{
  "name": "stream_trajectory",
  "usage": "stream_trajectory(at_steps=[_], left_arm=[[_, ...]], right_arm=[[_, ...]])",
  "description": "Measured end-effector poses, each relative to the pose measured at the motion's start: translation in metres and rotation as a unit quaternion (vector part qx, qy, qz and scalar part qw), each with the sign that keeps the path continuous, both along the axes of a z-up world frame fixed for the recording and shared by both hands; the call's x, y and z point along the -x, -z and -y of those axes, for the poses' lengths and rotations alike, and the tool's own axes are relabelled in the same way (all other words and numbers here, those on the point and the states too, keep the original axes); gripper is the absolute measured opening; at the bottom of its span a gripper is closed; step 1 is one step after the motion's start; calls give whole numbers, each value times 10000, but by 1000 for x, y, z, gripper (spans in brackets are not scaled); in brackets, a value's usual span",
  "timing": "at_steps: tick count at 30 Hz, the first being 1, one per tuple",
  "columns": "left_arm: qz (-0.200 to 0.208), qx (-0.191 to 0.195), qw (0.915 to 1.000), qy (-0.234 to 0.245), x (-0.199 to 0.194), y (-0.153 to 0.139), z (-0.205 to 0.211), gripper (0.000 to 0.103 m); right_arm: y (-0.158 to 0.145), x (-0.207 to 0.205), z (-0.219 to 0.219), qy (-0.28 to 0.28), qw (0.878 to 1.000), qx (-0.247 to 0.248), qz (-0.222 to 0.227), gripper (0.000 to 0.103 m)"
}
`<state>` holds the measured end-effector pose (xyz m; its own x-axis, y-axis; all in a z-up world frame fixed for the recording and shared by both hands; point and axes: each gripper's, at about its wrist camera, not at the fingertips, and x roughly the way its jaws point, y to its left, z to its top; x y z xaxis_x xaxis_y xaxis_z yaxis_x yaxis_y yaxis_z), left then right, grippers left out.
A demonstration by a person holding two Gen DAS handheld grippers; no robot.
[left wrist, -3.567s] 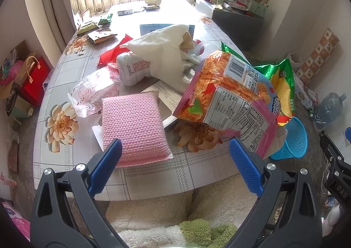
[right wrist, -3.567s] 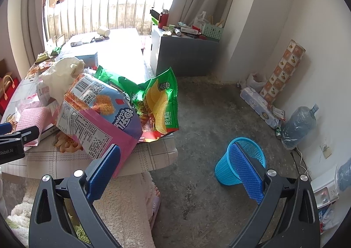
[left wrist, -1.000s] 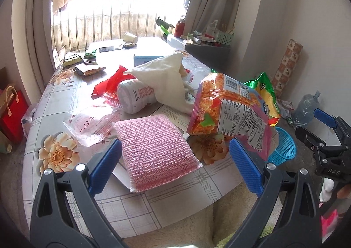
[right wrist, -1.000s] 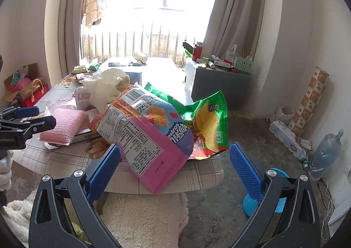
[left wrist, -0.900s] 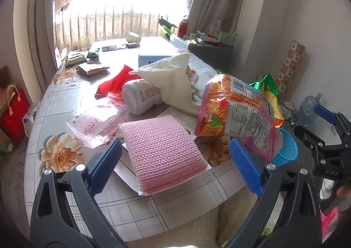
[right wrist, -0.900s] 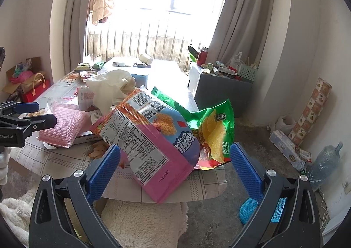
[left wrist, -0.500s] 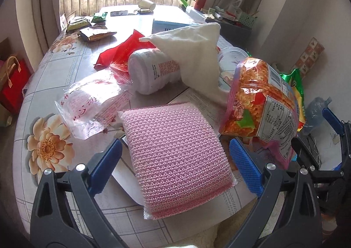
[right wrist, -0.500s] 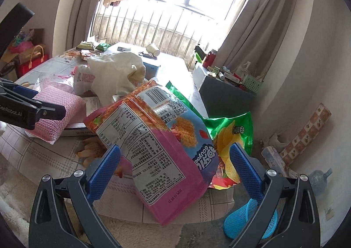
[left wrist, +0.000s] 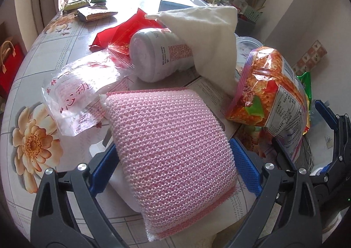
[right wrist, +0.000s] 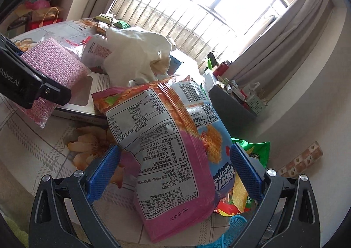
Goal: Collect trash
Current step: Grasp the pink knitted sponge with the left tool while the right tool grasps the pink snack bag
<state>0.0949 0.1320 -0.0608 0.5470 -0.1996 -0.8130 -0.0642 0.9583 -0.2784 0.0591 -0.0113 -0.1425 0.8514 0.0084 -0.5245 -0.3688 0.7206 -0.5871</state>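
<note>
— Flowers first, at the far left: what lies on the floral tablecloth (left wrist: 28, 144) there?

— A crinkled clear plastic bag (left wrist: 74, 92) with red print, flat on the cloth. Behind it sits a red wrapper (left wrist: 122, 30), and a white bottle (left wrist: 160, 54) lies on its side, partly under a cream cloth (left wrist: 210, 35).

— And the left gripper (left wrist: 173, 166)?

— Its blue pads stand spread on either side of the pink mesh sponge (left wrist: 171, 144), which fills the gap between them. Whether the pads press the sponge cannot be told; the left one is half hidden behind it.

— Further right?

— The orange and pink snack bag (right wrist: 171, 138) leans at the table's near edge, just beside the sponge's paper sheet. The right gripper (right wrist: 175, 171) has its fingers apart around the bag's lower end, not clamped on it. Beneath and beyond pokes a green chip bag (right wrist: 254, 151).

— The bin?

— Only a sliver of blue basket (right wrist: 237, 223) shows low down, under the snack bag, off the table.
</note>
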Motion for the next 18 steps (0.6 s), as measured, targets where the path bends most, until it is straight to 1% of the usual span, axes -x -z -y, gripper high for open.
stream_trajectory(at_steps=[2,6,11,13,14,16,18], left_arm=[[31,6,10000,-1,0,-1,-2,80],[70,72,9999,-16,0,-2,-5,75],[153,-27,9999,-6,4,-6,-5,72],[196,-62,9998,11,6,-7,-5,71],[211,-57,9998,12,7,-8,-6,71],[239,-43,9997,8,9,-9,-8,71],[281,-36,9996,5,13,-10,-9,70]], right_arm=[[8,2,-4,-33,9998,190,21,97],[21,-4,-9,137,9988,477,52,97],[22,-2,-14,286,9971,650,261,95],[20,-1,-14,354,9972,610,252,82],[18,0,-13,403,9972,583,230,81],[17,0,-13,448,9972,557,205,72],[17,3,-14,451,9972,563,211,70]])
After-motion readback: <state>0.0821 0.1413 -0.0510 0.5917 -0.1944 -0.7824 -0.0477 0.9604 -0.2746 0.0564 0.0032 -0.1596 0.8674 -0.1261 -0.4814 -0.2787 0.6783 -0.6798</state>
